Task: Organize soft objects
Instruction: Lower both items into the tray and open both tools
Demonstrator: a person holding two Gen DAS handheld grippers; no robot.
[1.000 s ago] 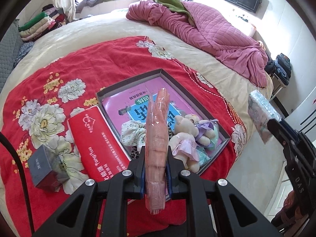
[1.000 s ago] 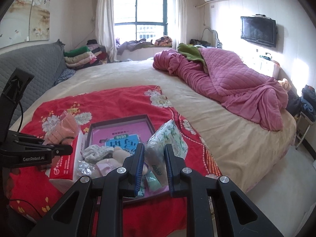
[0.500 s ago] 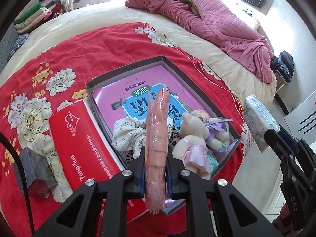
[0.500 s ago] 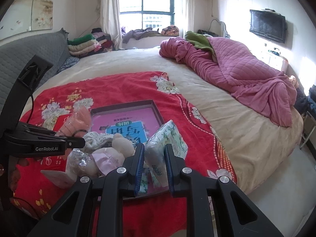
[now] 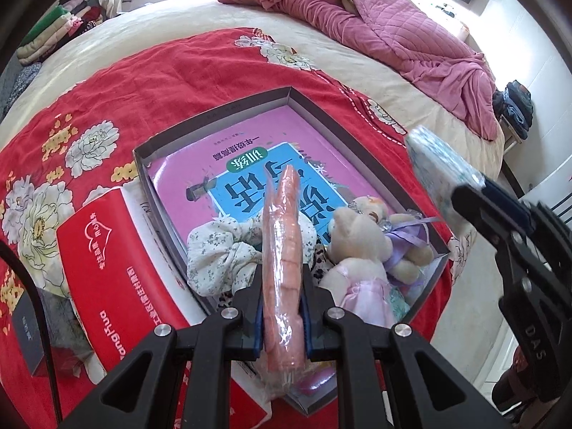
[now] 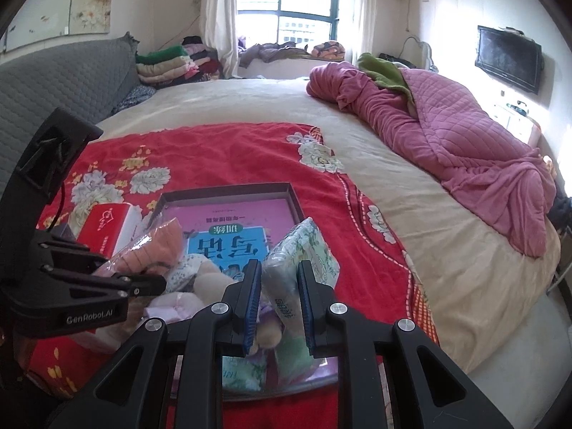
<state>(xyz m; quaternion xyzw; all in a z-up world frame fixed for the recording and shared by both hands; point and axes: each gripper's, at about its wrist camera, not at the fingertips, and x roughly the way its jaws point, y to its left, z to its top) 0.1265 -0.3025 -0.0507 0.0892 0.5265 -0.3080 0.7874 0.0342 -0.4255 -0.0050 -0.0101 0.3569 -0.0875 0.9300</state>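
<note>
My left gripper [image 5: 281, 282] is shut on a pink towel pack wrapped in clear plastic [image 5: 282, 246], held on edge above the near end of a dark shallow box [image 5: 228, 107]. In the box lie a pink and blue book [image 5: 246, 175], a floral scrunchie [image 5: 218, 250] and two small teddy bears [image 5: 361, 246]. My right gripper [image 6: 275, 286] is shut on a green-flowered tissue pack [image 6: 304, 246], which hovers over the box's right side [image 6: 293, 202]. The same tissue pack [image 5: 436, 175] shows at the right of the left wrist view. More green packs [image 6: 243, 371] lie under the right gripper.
A red tissue box [image 5: 107, 271] lies left of the dark box on a red floral blanket [image 5: 143, 82]. A small dark box [image 5: 26, 332] sits at the far left. A pink quilt [image 6: 447, 143] is heaped on the bed's right; folded clothes [image 6: 168, 64] are stacked at the back.
Both grippers have moved forward and down toward the box, which now looms larger. Each keeps its pack in the same grip.
</note>
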